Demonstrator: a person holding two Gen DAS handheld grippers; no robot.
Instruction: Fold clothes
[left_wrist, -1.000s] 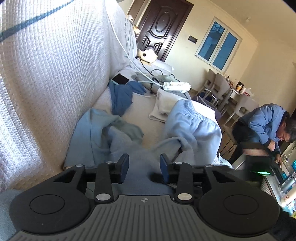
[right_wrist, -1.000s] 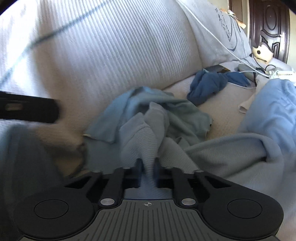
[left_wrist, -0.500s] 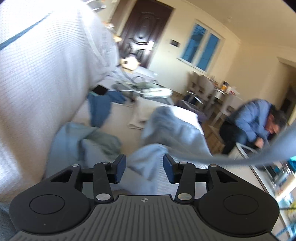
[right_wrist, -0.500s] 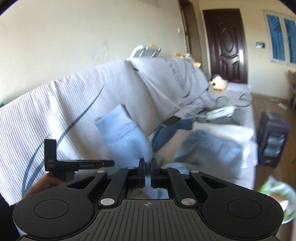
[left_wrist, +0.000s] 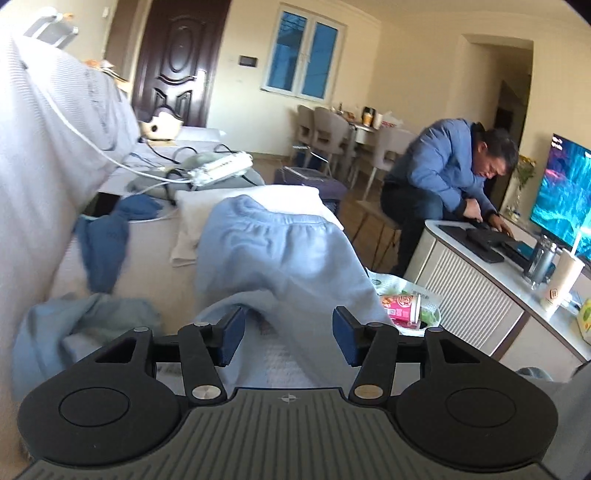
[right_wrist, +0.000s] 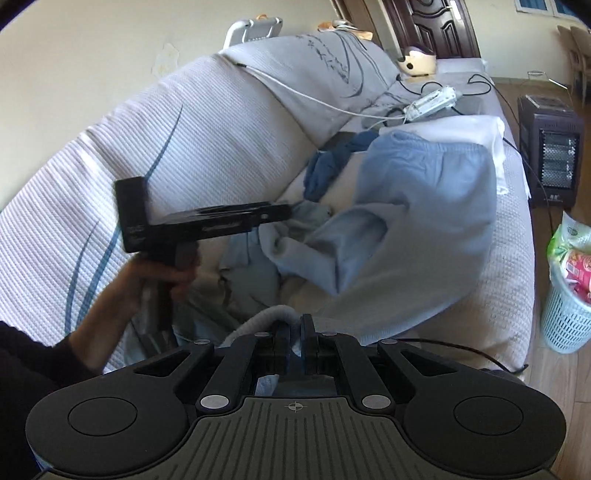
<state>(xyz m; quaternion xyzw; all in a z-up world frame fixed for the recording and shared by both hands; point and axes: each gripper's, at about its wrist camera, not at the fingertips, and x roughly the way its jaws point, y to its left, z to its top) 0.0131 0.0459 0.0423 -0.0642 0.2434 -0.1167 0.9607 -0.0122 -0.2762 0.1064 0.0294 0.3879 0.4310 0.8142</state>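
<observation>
Light blue sweatpants (left_wrist: 280, 254) lie across the sofa seat, waistband at the far end; they also show in the right wrist view (right_wrist: 417, 221). My right gripper (right_wrist: 294, 339) is shut on a cuffed end of the sweatpants and holds it lifted over the seat's front. My left gripper (left_wrist: 288, 336) is open and empty, just above the pants leg; it also shows in the right wrist view (right_wrist: 284, 214), level over the crumpled cloth. A pale teal garment (left_wrist: 74, 325) lies crumpled by the backrest.
A dark blue cloth (left_wrist: 107, 240), a folded white towel (left_wrist: 258, 199), a power strip (left_wrist: 221, 170) and cables lie farther along the sofa (right_wrist: 184, 129). A bin (right_wrist: 569, 314), a heater (right_wrist: 550, 155), a cabinet (left_wrist: 480, 295) and a seated man (left_wrist: 447, 177) stand beside it.
My right gripper has lifted the pants end up and back from the seat. My left gripper has risen, swung toward the room, and its jaws have opened wider.
</observation>
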